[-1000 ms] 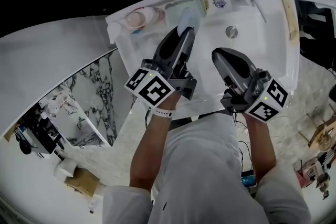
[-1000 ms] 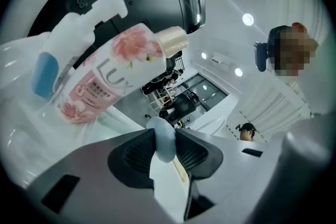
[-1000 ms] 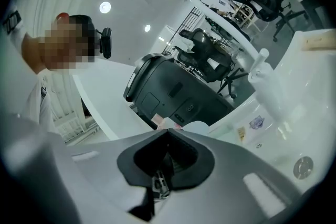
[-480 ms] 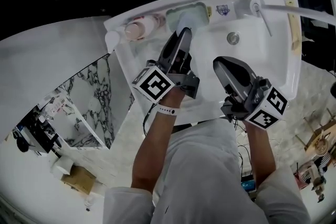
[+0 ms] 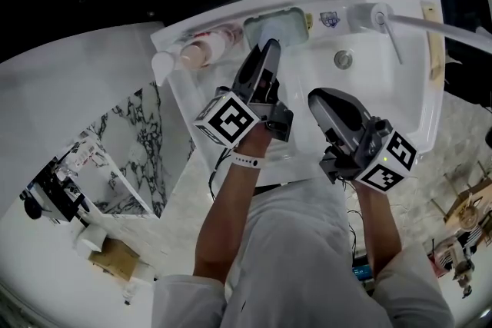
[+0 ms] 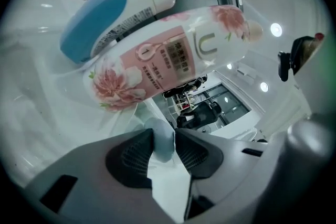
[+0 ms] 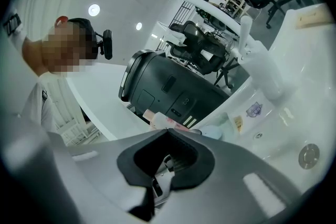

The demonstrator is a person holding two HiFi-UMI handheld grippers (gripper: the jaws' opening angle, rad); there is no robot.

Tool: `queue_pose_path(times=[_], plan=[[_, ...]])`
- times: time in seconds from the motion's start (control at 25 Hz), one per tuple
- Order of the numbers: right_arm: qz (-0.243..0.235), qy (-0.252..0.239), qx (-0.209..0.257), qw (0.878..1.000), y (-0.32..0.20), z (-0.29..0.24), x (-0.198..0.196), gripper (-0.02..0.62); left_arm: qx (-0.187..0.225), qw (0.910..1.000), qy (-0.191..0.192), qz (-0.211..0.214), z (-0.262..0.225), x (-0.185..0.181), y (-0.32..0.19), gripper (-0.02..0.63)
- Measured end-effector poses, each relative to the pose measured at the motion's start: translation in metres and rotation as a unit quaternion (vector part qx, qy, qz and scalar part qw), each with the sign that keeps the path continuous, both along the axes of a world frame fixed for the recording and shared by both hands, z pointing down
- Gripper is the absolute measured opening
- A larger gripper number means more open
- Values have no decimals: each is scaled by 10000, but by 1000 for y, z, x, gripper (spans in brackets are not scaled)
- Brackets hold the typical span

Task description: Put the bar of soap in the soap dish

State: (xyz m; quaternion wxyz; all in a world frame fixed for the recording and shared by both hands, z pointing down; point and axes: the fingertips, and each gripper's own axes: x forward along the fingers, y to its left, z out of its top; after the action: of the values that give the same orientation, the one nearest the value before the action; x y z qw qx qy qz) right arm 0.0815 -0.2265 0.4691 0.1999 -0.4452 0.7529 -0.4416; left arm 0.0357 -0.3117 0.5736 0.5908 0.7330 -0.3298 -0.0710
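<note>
My left gripper (image 5: 270, 48) is shut on a pale blue bar of soap (image 5: 267, 33); in the left gripper view the soap (image 6: 160, 140) sits pinched between the two dark pads. It is held over the pale green soap dish (image 5: 300, 14) on the sink's back ledge, and I cannot tell whether it touches the dish. My right gripper (image 5: 316, 93) hangs over the white basin with its jaws together and nothing in them. In the right gripper view the right gripper (image 7: 167, 136) points level across the sink.
A pink flowered bottle (image 6: 173, 57) and a white pump bottle with a blue label (image 6: 105, 18) lie just left of the dish. The faucet (image 5: 384, 18) stands at the back right, above the drain (image 5: 344, 58). A marble-patterned panel (image 5: 142, 142) is left of the sink.
My left gripper has sunk with the soap toward the dish and rolled slightly. The right gripper has stayed nearly still.
</note>
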Motion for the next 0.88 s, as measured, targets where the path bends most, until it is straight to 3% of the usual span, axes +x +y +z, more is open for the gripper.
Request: queue_pose_path(times=[0.2,0.44,0.64,0.88], plan=[[28,-25,-37,10000,-1,1,5,11,335,9982,-454,197,-5,0,1,163],[-69,-105,-16,9999,1,2,4,11,331,9952,-919,49,0,-16,-1,187],[-44,-178,6,9998,4,2,3,12,598,9878,-1435,65,0,-21,3,249],[-19,-212,64,9998,8,-5,3,12,656,9850,-1599,2,-5,-26,5,265]])
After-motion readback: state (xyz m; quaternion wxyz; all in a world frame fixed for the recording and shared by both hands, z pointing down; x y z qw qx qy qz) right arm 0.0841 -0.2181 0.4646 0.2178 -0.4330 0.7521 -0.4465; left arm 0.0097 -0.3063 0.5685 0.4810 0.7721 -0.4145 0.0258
